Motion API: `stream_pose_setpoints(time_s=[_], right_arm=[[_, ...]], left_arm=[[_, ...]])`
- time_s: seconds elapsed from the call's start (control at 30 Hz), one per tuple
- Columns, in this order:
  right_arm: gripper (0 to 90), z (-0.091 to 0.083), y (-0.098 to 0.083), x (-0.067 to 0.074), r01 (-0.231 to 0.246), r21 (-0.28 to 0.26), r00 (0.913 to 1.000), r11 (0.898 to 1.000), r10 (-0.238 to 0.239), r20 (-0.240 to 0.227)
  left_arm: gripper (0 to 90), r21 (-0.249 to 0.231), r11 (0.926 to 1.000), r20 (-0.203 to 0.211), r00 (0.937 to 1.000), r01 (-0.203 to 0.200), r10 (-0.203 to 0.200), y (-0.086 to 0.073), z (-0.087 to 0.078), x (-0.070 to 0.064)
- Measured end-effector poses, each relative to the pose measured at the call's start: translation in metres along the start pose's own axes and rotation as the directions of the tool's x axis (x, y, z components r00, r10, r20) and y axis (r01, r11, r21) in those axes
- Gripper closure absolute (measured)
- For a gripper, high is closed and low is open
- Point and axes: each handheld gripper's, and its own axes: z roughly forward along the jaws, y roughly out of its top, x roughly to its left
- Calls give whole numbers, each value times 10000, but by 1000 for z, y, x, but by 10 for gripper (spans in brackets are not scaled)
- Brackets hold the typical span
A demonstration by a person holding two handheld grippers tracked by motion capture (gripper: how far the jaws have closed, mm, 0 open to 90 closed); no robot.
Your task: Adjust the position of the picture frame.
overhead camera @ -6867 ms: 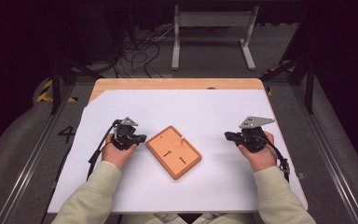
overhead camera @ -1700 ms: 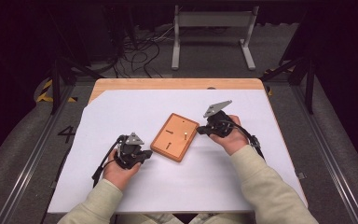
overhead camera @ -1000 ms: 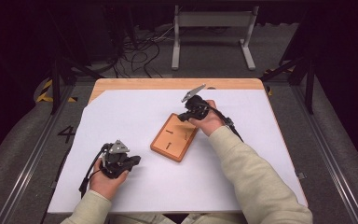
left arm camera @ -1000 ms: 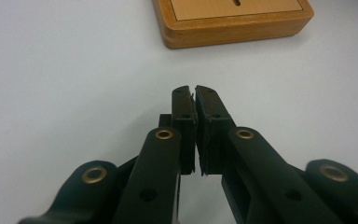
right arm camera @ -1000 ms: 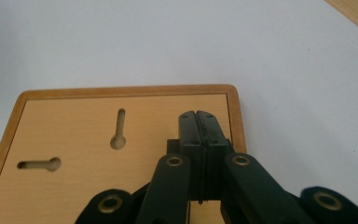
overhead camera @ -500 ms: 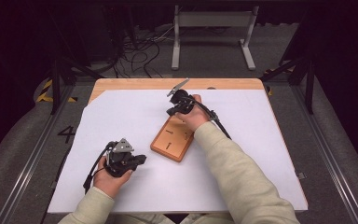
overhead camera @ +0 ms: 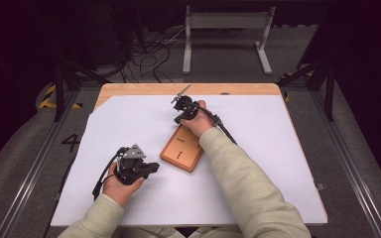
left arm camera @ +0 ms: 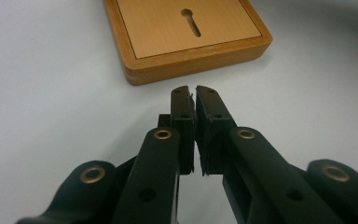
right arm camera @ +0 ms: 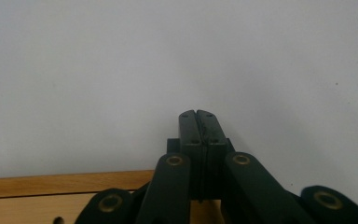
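Since earlier, our right hand-held gripper (overhead camera: 182,105) crossed beyond the wooden box (overhead camera: 182,148) toward the table's (overhead camera: 287,148) far edge | left view: left hand-held gripper (left arm camera: 195,92) nearly together, empty, box just ahead | right view: jaws together, empty | risk: our sleeve may nudge the box.

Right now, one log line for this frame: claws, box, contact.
left claw: shut, empty, just short of wooden box | right claw: shut, empty, above box's far end, over white sheet | contact: none seen
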Motion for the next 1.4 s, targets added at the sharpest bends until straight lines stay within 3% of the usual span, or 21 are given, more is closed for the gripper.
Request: stream_pose_setpoints(time_s=[0.2, 0.43, 0.83, 1.27, 1.4], right_arm=[[900, 1, 1, 2, 309, 232, 9995, 9993, -310, 63], [900, -9, -9, -3, 224, 831, 9997, 9963, -226, 10], [900, -43, -61, 0, -156, 1005, 9997, 9948, 176, -183], [900, -67, -110, 21, -416, 822, 9981, 9957, 452, -427], [900, -70, -117, 25, -459, 703, 9975, 9965, 496, -508]], left_arm=[[858, 21, 10000, -11, 10000, 85, -85, -1, -1, 0], [859, 60, 9999, -76, 9999, 108, -108, -3, -1, 0], [860, 251, 9996, -104, 9998, 164, -161, 0, 5, 1], [860, 234, 9997, -38, 10000, 74, -73, 4, 6, 1], [858, 269, 9996, 1, 10000, -36, 36, 4, 5, -1]])
